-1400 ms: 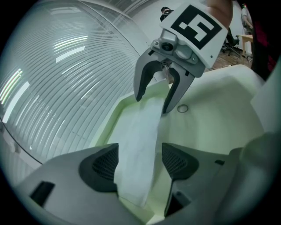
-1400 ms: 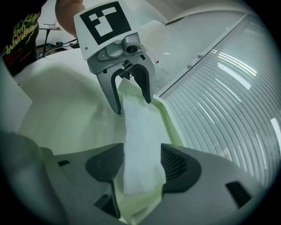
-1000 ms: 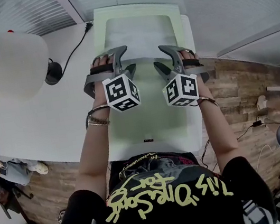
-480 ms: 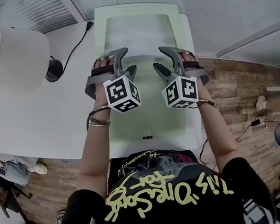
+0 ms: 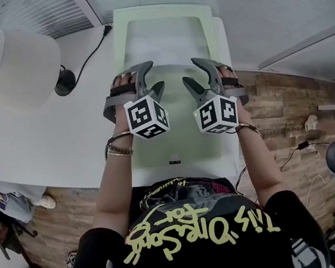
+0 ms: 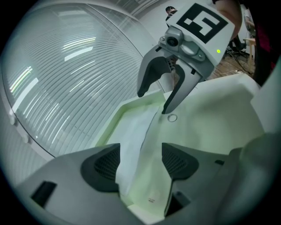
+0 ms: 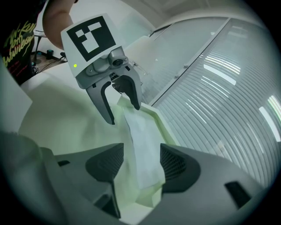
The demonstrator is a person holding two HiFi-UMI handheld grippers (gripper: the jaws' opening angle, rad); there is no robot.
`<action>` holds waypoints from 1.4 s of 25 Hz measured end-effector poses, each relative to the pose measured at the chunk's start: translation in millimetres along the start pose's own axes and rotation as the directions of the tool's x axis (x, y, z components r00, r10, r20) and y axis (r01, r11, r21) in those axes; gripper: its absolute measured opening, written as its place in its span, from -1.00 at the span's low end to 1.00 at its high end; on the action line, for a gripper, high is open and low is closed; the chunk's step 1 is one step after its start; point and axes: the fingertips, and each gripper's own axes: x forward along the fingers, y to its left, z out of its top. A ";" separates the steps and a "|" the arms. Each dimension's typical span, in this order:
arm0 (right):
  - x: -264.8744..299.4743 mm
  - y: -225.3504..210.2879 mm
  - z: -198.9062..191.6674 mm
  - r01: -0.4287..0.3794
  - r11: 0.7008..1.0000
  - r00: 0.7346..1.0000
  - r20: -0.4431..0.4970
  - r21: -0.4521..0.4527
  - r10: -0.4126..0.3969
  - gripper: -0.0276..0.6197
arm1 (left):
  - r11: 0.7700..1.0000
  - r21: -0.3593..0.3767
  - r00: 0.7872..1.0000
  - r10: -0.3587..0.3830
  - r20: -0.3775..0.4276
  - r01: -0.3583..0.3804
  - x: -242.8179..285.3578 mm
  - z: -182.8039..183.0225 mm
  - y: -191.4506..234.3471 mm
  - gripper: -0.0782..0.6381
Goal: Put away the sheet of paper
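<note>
The head view is taken from high up, aimed steeply down past a shirt (image 5: pixel 198 234) onto the table (image 5: pixel 40 140) and the tray (image 5: pixel 184 135). Each gripper view is shot low and close behind its own jaws, pointed across the tray, so the right gripper (image 6: pixel 153 102) is caught in the left view and the left gripper (image 7: pixel 124 114) in the right. The tray and the paper (image 5: pixel 167 41) are shared by all three

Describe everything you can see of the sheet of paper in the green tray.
The sheet of paper is plain white, thin and shows no print or crease. It lies in the far part of the pale green tray, which sits on the white table. A thin shadow runs along its near edge. The left gripper and right gripper hang over that edge, jaws apart, with the sheet showing between them. Whether they touch it cannot be told.
</note>
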 end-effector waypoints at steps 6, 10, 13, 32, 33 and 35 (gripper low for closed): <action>-9.7 0.0 5.4 0.018 1.000 1.000 0.018 0.025 -0.018 -0.14 | 0.999 -0.039 1.000 0.024 0.021 -0.023 -11.9 5.1 -0.3 0.06; -13.8 0.5 8.0 0.025 0.999 0.999 0.027 0.039 -0.026 -0.14 | 0.997 -0.062 0.999 0.046 0.027 -0.045 -18.6 4.6 2.6 0.06; -17.4 1.3 8.2 0.033 0.998 0.999 0.028 0.051 -0.034 -0.14 | 0.995 -0.087 0.998 0.060 0.032 -0.057 -23.3 2.6 4.0 0.06; -52.7 3.9 29.0 0.093 0.979 0.986 0.119 0.183 -0.116 -0.14 | 0.951 -0.289 0.982 0.150 0.119 -0.110 -54.4 10.9 5.6 0.05; -55.6 3.5 31.0 0.093 0.976 0.985 0.126 0.197 -0.119 -0.14 | 0.947 -0.301 0.979 0.160 0.129 -0.115 -56.5 13.5 6.7 0.05; -60.5 3.1 35.3 0.089 0.970 0.982 0.143 0.225 -0.123 -0.14 | 0.938 -0.324 0.972 0.183 0.148 -0.127 -61.6 18.8 9.9 0.05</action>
